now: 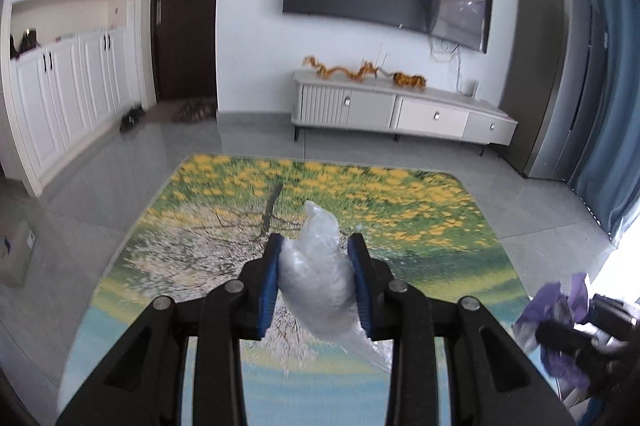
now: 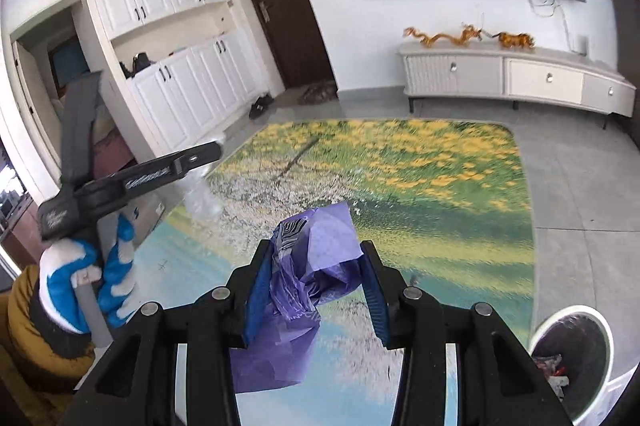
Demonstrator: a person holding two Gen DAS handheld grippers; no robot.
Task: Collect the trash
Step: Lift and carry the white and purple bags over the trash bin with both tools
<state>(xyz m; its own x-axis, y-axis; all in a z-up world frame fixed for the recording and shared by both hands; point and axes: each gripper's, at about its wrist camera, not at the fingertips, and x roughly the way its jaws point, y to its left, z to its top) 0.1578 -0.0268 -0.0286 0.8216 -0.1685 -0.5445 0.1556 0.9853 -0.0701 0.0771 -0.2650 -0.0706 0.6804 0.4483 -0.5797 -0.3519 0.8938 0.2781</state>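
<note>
both pieces are picked up: left gripper (image 1: 316, 282) clamps a clear plastic wad (image 1: 320, 286), right gripper (image 2: 316, 290) pinches purple paper (image 2: 308, 266). next up, probably carry them to the bin (image 2: 600, 330) (low right).

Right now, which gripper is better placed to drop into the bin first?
Right, probably. The bin sits just beside the right gripper, which holds the purple wrapper. The left gripper holds the clear bag on the far side.
</note>
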